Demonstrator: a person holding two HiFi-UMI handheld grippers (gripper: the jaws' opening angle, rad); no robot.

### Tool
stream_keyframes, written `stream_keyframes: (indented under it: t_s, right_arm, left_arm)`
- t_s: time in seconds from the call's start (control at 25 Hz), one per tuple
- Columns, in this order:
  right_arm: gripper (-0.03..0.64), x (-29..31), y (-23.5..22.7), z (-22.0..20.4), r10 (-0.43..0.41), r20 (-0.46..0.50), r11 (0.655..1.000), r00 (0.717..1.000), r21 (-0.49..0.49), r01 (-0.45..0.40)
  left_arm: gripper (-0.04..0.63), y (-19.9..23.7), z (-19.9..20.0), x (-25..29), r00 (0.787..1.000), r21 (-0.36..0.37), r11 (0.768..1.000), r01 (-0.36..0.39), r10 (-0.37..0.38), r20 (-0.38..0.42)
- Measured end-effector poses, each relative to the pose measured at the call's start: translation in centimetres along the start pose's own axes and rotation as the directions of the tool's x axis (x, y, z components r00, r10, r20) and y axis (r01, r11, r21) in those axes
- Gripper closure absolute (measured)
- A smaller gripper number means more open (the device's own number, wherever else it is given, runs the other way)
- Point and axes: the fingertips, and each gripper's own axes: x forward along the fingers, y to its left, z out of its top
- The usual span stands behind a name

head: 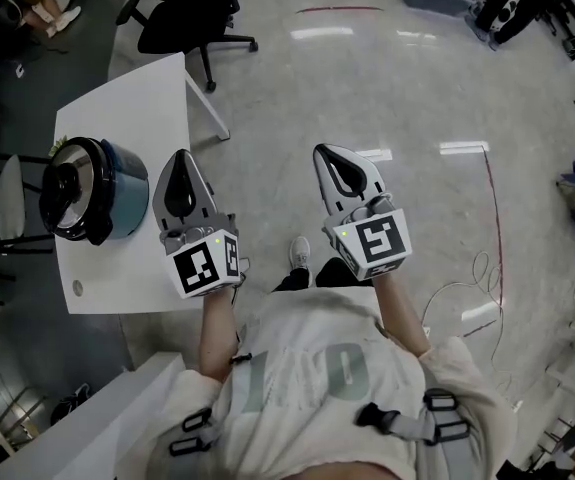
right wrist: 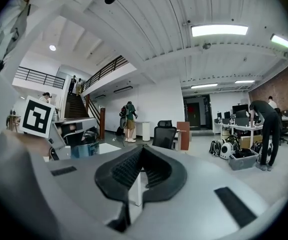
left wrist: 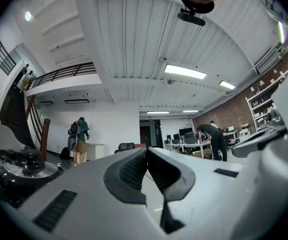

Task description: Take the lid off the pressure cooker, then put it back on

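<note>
The pressure cooker (head: pixel 95 190), blue-bodied with a steel lid and black handle on top, stands at the left of a white table (head: pixel 132 118). My left gripper (head: pixel 181 160) hovers over the table's right edge, just right of the cooker and apart from it, its jaws shut and holding nothing. My right gripper (head: pixel 338 156) is over the floor further right, also shut with nothing in it. In the left gripper view the lid (left wrist: pixel 27 163) shows low at the left, beside the closed fingertips (left wrist: pixel 146 152). In the right gripper view the blue cooker (right wrist: pixel 83 148) lies left of the closed tips (right wrist: pixel 141 149).
A black office chair (head: pixel 192 13) stands beyond the table and another chair (head: pixel 2 208) at its left. A second white surface (head: pixel 77 428) is at the lower left. A cable (head: pixel 477 278) lies on the floor at right. Distant people stand by desks (right wrist: pixel 264 129).
</note>
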Motion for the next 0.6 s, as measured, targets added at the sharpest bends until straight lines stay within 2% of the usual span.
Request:
stream_keyframes:
  t_s: [0.24, 0.6]
  right_arm:
    - [0.617, 2.5, -0.6, -0.5, 0.039, -0.01, 0.999, 0.999, 0.007, -0.039]
    - [0.617, 4.8, -3.5, 0.4, 0.1, 0.016, 0.995, 0.995, 0.002, -0.1]
  left_arm:
    - [0.578, 0.1, -1.5, 0.7, 0.999, -0.004, 1.0, -0.022, 0.022, -0.035]
    - [0.578, -1.3, -1.1, 2.7, 0.997, -0.003, 0.997, -0.079, 0.079, -0.026]
